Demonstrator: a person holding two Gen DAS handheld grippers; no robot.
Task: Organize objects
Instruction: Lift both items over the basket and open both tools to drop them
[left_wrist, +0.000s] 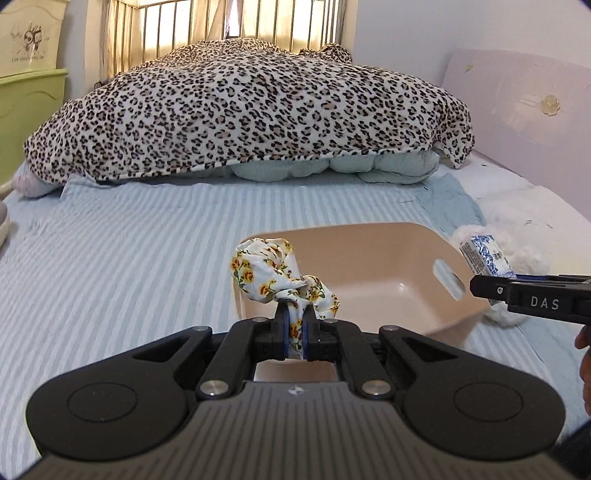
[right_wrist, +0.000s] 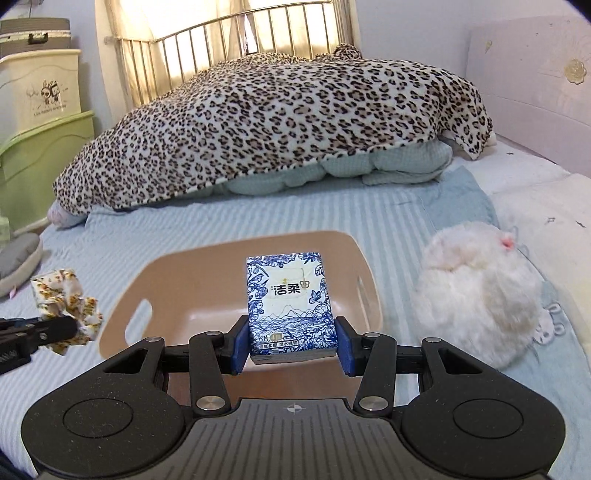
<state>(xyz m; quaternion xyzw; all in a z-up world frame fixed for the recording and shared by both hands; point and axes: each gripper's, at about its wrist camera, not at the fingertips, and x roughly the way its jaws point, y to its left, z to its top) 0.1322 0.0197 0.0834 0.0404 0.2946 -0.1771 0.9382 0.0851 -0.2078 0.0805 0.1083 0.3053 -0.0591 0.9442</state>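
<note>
Right wrist view: my right gripper (right_wrist: 292, 341) clamped the tissue pack (right_wrist: 290, 306), long axis pointing away from me, above the tan bin (right_wrist: 118, 295). My left gripper (left_wrist: 295, 325) pinched the floral scrunchie (left_wrist: 275, 273) at the bin's near rim. Striped sheet (left_wrist: 129, 258), leopard blanket (left_wrist: 240, 107) behind.

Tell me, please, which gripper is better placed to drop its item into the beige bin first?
Probably the right gripper. Its tissue pack seems to hang over the beige bin. The left gripper holds the floral scrunchie at the bin's near-left rim, so it likely needs more travel.
</note>
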